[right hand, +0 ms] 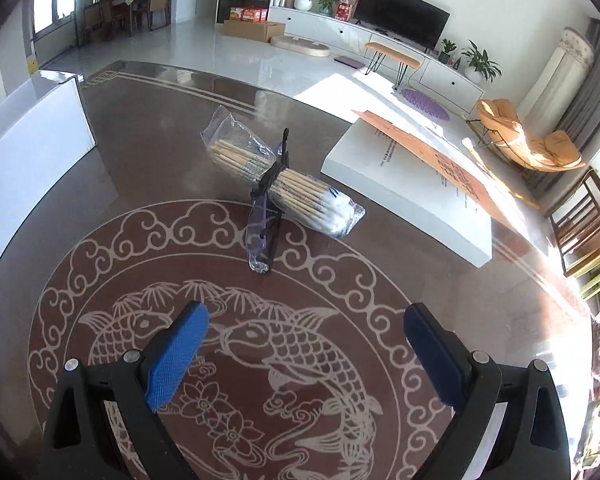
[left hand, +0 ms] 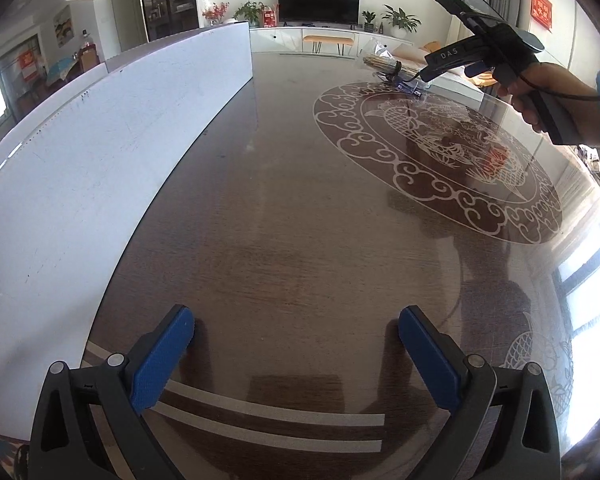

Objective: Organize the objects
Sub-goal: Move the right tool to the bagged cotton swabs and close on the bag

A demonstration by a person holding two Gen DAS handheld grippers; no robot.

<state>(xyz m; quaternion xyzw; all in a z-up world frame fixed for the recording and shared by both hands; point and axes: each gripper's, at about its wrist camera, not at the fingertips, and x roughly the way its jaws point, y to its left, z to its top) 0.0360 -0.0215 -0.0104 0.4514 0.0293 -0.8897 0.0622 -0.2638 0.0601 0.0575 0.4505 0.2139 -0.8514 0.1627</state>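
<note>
Right gripper (right hand: 305,338) spread wide, empty, above the carp pattern; left gripper (left hand: 296,334) equally wide, nothing between pads. Ahead on the glass table (right hand: 140,168), bagged wooden sticks (right hand: 284,184) under black-framed glasses (right hand: 266,220), lens detail blurred; white box (right hand: 404,196) beside.

Black tool (right hand: 304,330) (blue textured pads (right hand: 176,356))

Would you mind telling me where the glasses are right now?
In the right wrist view the glasses sit centre frame on the table, leaning across the bag of chopsticks, left of the white box.
</note>
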